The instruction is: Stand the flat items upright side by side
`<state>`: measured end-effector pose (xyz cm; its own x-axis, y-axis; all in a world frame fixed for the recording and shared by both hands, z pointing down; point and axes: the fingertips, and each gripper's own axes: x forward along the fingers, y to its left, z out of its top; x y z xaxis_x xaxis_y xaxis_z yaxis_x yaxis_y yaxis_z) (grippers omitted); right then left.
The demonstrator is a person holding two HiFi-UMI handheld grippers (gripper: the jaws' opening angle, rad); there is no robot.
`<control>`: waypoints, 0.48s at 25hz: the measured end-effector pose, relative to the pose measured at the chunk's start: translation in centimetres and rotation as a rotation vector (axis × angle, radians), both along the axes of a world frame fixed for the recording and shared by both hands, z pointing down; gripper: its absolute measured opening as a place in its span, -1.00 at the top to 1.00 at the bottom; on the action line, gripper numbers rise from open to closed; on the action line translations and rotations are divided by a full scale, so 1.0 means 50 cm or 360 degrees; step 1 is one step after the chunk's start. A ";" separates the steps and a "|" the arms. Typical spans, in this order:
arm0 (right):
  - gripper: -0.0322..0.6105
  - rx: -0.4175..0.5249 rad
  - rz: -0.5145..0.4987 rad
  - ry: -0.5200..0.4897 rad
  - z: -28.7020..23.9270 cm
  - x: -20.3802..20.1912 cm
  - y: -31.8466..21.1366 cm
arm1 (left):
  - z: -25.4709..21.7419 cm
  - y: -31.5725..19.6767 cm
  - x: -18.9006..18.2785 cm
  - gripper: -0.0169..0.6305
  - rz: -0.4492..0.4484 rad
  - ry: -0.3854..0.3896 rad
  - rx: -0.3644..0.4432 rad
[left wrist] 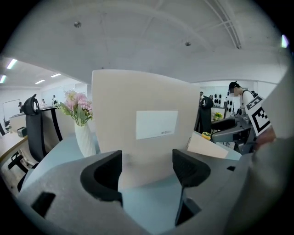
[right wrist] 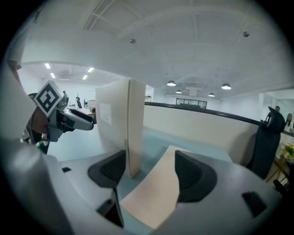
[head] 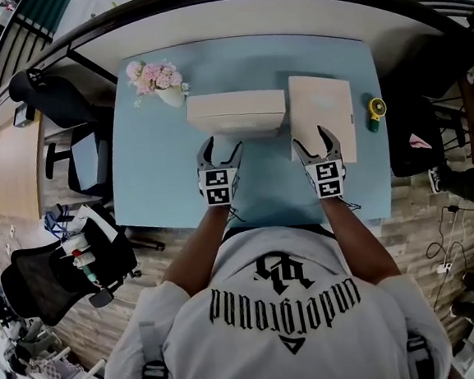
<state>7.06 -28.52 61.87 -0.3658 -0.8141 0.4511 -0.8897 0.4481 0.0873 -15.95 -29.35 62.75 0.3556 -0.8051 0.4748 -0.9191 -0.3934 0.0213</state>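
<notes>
The person's shirt (head: 282, 329) is filling the bottom of the head view. Beyond it, both arms are reaching to the near part of the pale blue tabletop (head: 154, 183). The left tongs (head: 221, 149) are gaping just in front of the upright box (head: 236, 114). The right tongs (head: 315, 143) are gaping at the near end of the flat box (head: 320, 103), which is lying just right of the upright one. A vase of flowers (head: 157, 80) is standing at the back left, and a small yellow object (head: 376, 110) is sitting by the right edge.

In the left gripper view, the left tongs (left wrist: 147, 167) are standing open and gripping nothing. The upright box (left wrist: 142, 119) is showing its broad face just ahead, and the vase of flowers (left wrist: 82, 133) is crowding its left.

In the right gripper view, the right tongs (right wrist: 149, 172) are also spreading wide. The flat box (right wrist: 154, 193) is running between the pads, which are not pressing it. The upright box (right wrist: 124, 124) is standing edge-on close by.

The flat box probably needs pinching at its near end, then tipping up beside its neighbour without nudging it. Open room is lying to the right, short of the tabletop edge.
</notes>
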 end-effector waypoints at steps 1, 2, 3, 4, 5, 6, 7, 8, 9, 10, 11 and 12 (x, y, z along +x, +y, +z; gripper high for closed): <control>-0.15 0.0003 -0.0006 -0.0007 -0.002 0.027 0.011 | -0.005 0.012 0.019 -0.15 -0.0021 0.0000 0.0005; -0.15 0.0004 -0.0014 -0.0010 -0.004 0.056 0.023 | -0.010 0.025 0.041 -0.15 -0.0039 -0.0001 0.0009; -0.15 0.0003 -0.0022 -0.0012 -0.006 0.085 0.036 | -0.015 0.038 0.065 -0.15 -0.0052 -0.0001 0.0015; -0.14 0.0003 -0.0029 -0.0014 -0.007 0.114 0.049 | -0.020 0.050 0.093 -0.15 -0.0058 -0.0002 0.0023; -0.14 0.0006 -0.0033 -0.0015 -0.008 0.144 0.060 | -0.024 0.061 0.123 -0.15 -0.0056 -0.0004 0.0031; -0.14 0.0010 -0.0032 -0.0016 -0.008 0.176 0.069 | -0.029 0.070 0.155 -0.15 -0.0049 -0.0004 0.0040; -0.14 0.0012 -0.0028 -0.0017 -0.009 0.208 0.078 | -0.033 0.077 0.188 -0.15 -0.0039 -0.0002 0.0047; -0.14 0.0016 -0.0022 -0.0020 -0.012 0.238 0.085 | -0.039 0.084 0.222 -0.15 -0.0027 0.0000 0.0055; -0.14 0.0023 -0.0019 -0.0023 -0.017 0.267 0.093 | -0.046 0.089 0.254 -0.15 -0.0014 -0.0001 0.0065; -0.13 0.0033 -0.0020 -0.0026 -0.023 0.292 0.100 | -0.052 0.093 0.285 -0.15 -0.0002 -0.0005 0.0077; -0.13 0.0039 -0.0023 -0.0029 -0.029 0.316 0.107 | -0.058 0.097 0.313 -0.15 0.0008 -0.0012 0.0088; -0.13 0.0040 -0.0025 -0.0035 -0.032 0.338 0.114 | -0.064 0.099 0.339 -0.15 0.0013 -0.0020 0.0094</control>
<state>23.96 -22.85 60.25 -0.3883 -0.8193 0.4219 -0.8844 0.4600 0.0792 1.01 -24.39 59.57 0.3567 -0.8288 0.4311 -0.9158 -0.4013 -0.0139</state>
